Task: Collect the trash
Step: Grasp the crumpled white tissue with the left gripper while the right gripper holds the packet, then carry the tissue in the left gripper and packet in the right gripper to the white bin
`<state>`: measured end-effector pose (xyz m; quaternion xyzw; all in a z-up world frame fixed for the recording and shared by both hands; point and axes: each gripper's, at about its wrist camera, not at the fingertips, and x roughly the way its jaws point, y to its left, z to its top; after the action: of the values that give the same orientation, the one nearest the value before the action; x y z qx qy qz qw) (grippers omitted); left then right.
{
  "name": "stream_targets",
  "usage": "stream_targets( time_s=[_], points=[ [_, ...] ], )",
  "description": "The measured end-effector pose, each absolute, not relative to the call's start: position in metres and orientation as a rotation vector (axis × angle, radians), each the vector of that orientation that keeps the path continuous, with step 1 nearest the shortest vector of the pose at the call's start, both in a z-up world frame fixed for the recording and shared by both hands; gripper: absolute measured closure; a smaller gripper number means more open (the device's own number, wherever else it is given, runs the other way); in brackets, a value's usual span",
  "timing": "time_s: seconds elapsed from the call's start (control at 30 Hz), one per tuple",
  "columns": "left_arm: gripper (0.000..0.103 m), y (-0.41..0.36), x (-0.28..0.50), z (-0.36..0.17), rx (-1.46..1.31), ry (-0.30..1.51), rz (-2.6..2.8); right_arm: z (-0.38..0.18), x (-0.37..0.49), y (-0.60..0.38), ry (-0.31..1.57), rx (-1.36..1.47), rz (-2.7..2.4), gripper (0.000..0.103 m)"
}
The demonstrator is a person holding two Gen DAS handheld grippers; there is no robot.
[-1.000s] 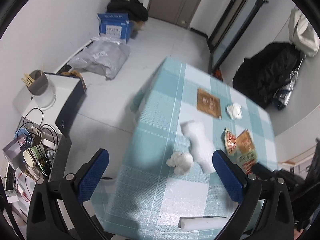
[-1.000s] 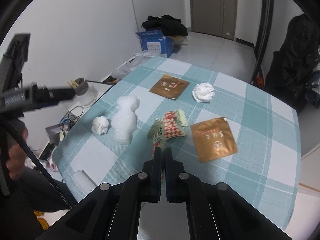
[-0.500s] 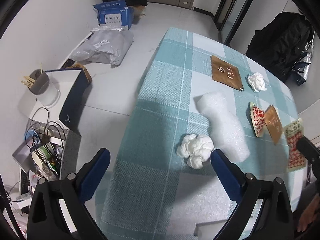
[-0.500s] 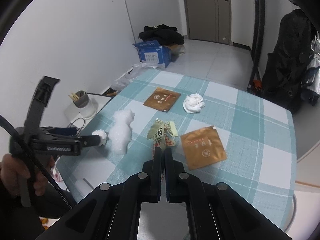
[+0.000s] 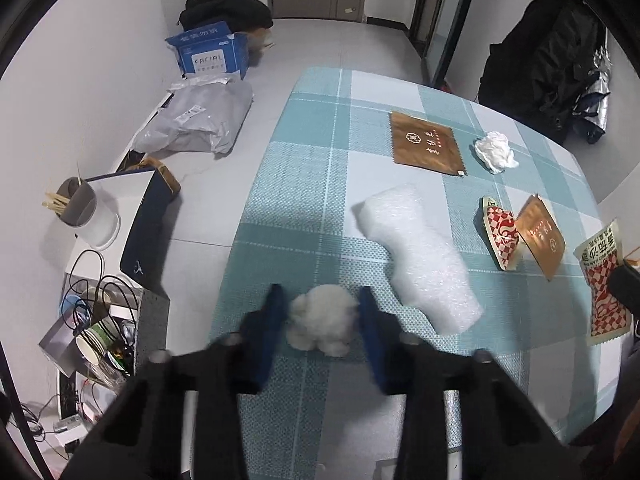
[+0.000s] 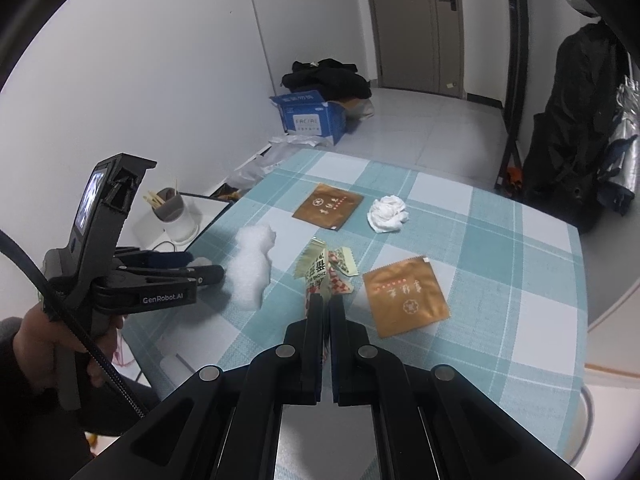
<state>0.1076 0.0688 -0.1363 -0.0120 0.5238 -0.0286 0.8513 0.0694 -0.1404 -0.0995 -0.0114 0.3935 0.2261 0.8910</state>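
Observation:
My left gripper (image 5: 322, 312) is open, its blue fingers on either side of a crumpled white tissue ball (image 5: 322, 318) on the checked tablecloth (image 5: 320, 152); whether the pads touch it I cannot tell. My right gripper (image 6: 327, 308) is shut on a red-checked snack wrapper (image 6: 320, 276) and holds it above the table; the wrapper also shows in the left wrist view (image 5: 604, 284). Other trash on the table: a white foam piece (image 5: 416, 256), a second red-checked wrapper (image 5: 500, 236), two brown sachets (image 5: 426, 144) (image 5: 542, 236) and another tissue wad (image 5: 496, 151).
Left of the table stand a side unit with a cup of sticks (image 5: 80, 208), cables and paper cups (image 5: 92, 340). On the floor are a grey bag (image 5: 196, 120) and a blue box (image 5: 210, 54). Black bags (image 5: 548, 56) lean beyond the table's far right.
My left gripper has moved forward and down to the tissue ball and its fingers have closed in around it. My right gripper has lifted the snack wrapper higher.

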Motion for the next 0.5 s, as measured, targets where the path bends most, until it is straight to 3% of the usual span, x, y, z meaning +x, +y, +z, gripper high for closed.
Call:
stream_targets(
  time_s=[0.17, 0.5],
  points=[
    [0.086, 0.062, 0.107, -0.135, -0.007, 1.108, -0.061, -0.096, 0.065, -0.141, 0.807, -0.028, 0.468, 0.101],
    [0.088, 0.071, 0.097, -0.107, -0.199, 1.050, -0.154, -0.091, 0.050, -0.134, 0.809, -0.059, 0.482, 0.101]
  ],
)
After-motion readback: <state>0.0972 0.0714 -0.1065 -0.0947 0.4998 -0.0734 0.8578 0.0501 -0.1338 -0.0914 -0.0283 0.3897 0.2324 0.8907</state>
